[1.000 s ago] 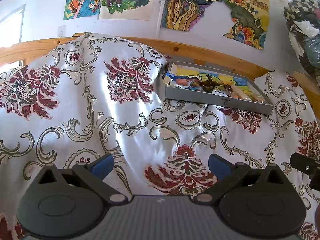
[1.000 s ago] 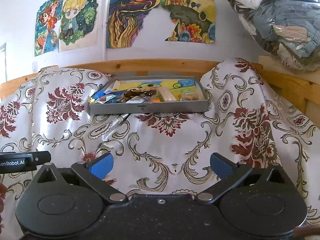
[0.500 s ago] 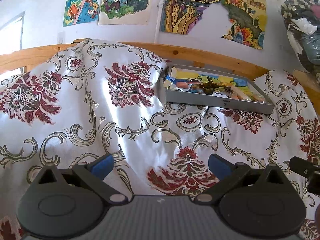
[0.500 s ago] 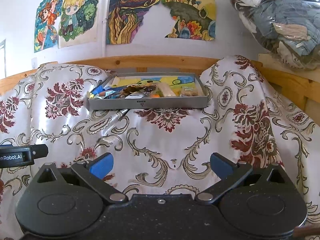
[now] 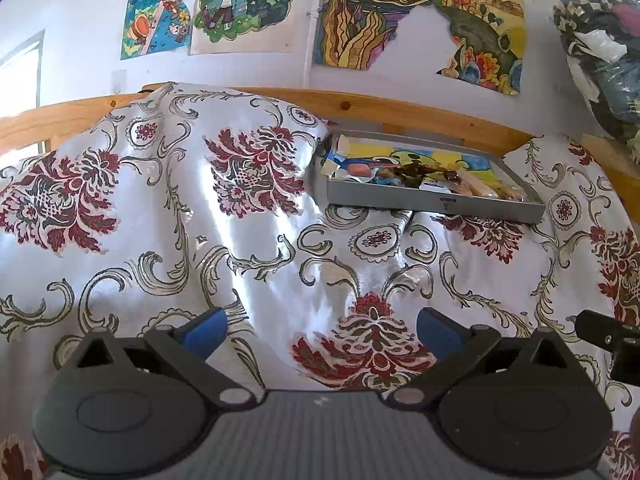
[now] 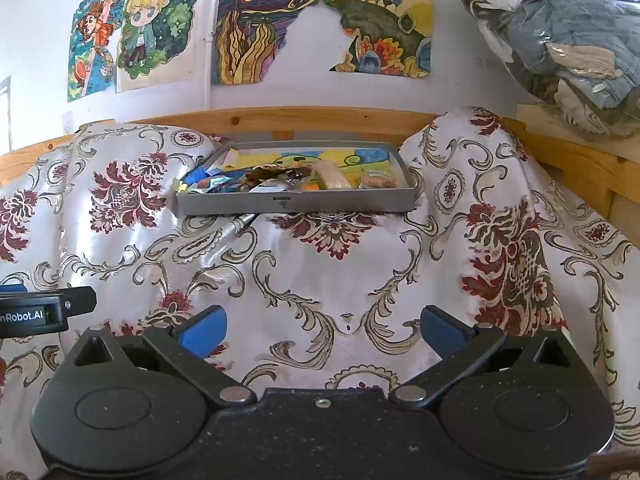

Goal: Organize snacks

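A shallow grey tray [image 5: 432, 200] [image 6: 296, 203] rests on a floral cloth at the far side of the table. Several wrapped snacks [image 5: 416, 172] [image 6: 280, 178] lie piled inside it, over a colourful picture on its bottom. My left gripper [image 5: 322, 330] hovers open above the cloth, well short of the tray and to its left, with nothing between its blue pads. My right gripper [image 6: 324, 330] is also open and empty, facing the tray from the near side. Each gripper's body shows at the edge of the other's view.
The cloth [image 6: 320, 272] bulges into humps on both sides of the tray. A wooden rail [image 6: 280, 120] runs behind it, below a wall with paintings [image 6: 256, 20]. A clear bag of clothes [image 6: 560, 40] sits on a ledge at the upper right.
Both grippers have crept slightly forward and tilted, so the tray sits a little lower in each view. Both stay open and empty.
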The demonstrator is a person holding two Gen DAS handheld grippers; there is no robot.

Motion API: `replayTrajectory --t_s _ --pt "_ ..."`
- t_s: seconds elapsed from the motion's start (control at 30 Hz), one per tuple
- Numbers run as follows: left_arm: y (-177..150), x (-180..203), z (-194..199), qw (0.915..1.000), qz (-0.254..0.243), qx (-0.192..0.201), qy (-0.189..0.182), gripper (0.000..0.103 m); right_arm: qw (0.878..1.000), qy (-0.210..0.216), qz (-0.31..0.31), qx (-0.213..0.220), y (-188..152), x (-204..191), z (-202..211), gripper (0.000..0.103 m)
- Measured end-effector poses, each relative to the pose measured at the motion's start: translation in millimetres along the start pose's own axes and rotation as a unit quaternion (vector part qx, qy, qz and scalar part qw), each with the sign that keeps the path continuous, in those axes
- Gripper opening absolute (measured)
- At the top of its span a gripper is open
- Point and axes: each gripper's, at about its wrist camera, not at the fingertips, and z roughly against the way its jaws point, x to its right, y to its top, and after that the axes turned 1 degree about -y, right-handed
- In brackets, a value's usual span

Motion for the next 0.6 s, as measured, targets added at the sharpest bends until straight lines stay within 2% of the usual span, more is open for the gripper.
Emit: replayTrajectory --t_s 0.6 --pt "-1.8 2.2 1.2 0.9999 -0.015 0.002 -0.005 0.102 1.0 -0.001 0.003 -0.001 -0.5 0.7 0.1 0.102"
